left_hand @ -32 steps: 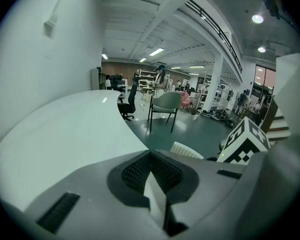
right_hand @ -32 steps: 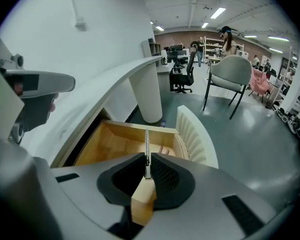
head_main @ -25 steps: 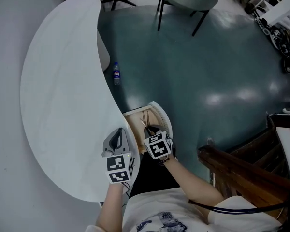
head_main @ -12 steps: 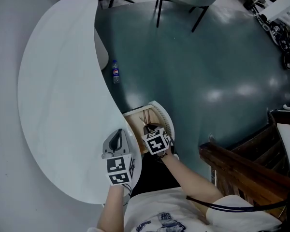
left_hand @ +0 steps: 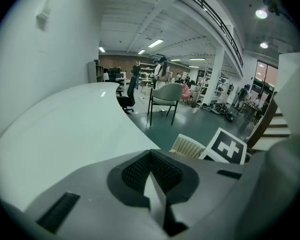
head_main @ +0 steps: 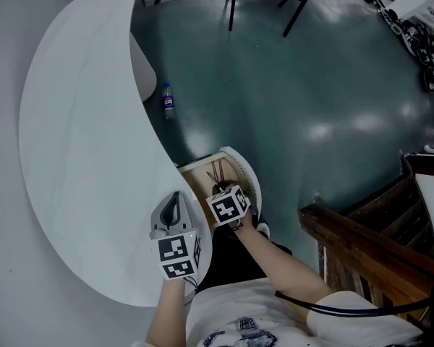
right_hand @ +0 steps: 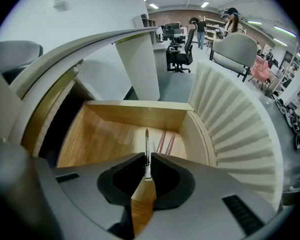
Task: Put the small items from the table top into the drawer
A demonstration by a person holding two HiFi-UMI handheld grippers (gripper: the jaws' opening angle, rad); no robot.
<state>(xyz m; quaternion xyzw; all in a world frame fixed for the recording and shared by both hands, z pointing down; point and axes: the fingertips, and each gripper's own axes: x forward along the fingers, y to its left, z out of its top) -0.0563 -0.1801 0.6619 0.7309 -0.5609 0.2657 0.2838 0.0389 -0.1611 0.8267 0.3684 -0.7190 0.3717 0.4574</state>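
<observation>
Nearly finished, by the look of it: the right gripper [right_hand: 147, 160] is clamped on a thin stick [right_hand: 146, 143], dark and pointed at its far end, and holds it above the open drawer [right_hand: 97, 134], roughly over the middle of the wooden floor. What exactly the thin stick is, a pen or some small tool, I cannot tell. It is not yet lying in the drawer; it stands out from between the jaws with its tip aimed at the drawer's back wall.

Already inside the drawer are two pinkish sticks [right_hand: 165, 142], lying side by side on the floor toward the back, just right of the line of the held item. Those count as done.

The left gripper [left_hand: 151, 155] has its jaws pressed together with nothing between them. It rests on the white table [head_main: 87, 143], just to the left of the drawer.

On the table to the left of the drawer and beyond it, no other small item shows in either the head view or the left gripper view, though the patch under the left gripper is hidden. So I judge what is left to be lowering and letting go of this one piece, and perhaps pushing the drawer closed, which the task does not ask for
</observation>
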